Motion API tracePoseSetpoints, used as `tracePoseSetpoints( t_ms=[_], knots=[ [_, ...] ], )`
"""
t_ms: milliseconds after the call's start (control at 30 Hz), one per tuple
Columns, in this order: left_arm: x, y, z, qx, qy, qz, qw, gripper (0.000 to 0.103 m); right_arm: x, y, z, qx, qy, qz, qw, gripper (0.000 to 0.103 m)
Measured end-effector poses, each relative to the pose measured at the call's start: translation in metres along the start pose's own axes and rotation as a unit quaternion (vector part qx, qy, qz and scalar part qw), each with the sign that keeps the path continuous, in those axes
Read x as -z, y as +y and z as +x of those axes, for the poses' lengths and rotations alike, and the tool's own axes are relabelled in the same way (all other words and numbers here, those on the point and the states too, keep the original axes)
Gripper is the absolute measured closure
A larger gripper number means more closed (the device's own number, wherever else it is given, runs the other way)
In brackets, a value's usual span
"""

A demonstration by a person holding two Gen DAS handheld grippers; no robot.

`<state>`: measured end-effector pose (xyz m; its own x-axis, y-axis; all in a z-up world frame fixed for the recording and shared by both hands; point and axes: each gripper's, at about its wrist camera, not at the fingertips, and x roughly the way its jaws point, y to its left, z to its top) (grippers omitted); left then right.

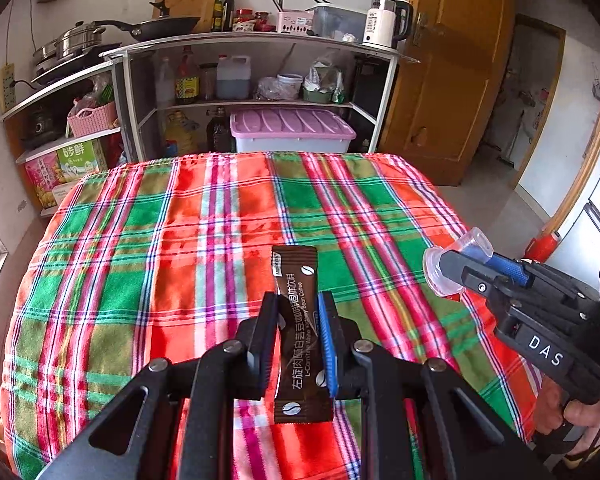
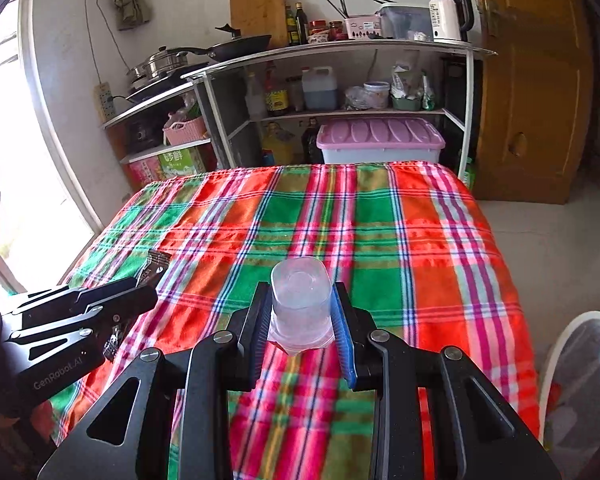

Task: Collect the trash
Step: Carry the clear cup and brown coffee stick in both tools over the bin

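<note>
My left gripper (image 1: 298, 310) is shut on a dark brown coffee sachet (image 1: 300, 336), held lengthwise above the plaid tablecloth (image 1: 180, 240). The sachet's tip (image 2: 154, 266) pokes past the left gripper (image 2: 152, 286) at the left edge of the right wrist view. My right gripper (image 2: 300, 300) is shut on a small clear plastic cup (image 2: 300, 300), squeezed between its pads. In the left wrist view that right gripper (image 1: 456, 264) hangs at the right with the clear cup (image 1: 444, 270) in its tips, and a hand (image 1: 580, 420) grips its handle.
A white bin with a clear liner (image 2: 580, 380) stands on the floor at the table's right side. Behind the table a metal shelf (image 1: 260, 40) holds pans, bottles and a kettle (image 1: 384, 22). A pink-lidded box (image 1: 292, 128) sits below it, a wooden door (image 1: 452, 80) to its right.
</note>
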<state>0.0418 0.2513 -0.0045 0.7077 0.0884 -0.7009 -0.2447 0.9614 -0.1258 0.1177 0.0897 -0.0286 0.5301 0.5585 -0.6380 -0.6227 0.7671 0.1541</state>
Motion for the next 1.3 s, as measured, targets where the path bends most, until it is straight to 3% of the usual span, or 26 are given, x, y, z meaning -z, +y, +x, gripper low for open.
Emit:
tracePoseSetpoints(
  t_ms=[633,1033,1300],
  knots=[
    [-0.007,-0.135,-0.004,0.089,-0.007,0.092,0.9918,0.082,0.032,-0.1,-0.098,0.084,-0.05,0.079,0.992,0.072],
    [0.003,-0.247,0.012,0.156,0.013,0.164,0.9739,0.082,0.071,-0.188,-0.153,0.171,-0.055,0.145,0.973,0.072],
    [0.016,-0.312,0.027,0.191,0.037,0.195,0.9613,0.082,0.092,-0.234,-0.17,0.207,-0.035,0.173,0.962,0.072]
  ],
)
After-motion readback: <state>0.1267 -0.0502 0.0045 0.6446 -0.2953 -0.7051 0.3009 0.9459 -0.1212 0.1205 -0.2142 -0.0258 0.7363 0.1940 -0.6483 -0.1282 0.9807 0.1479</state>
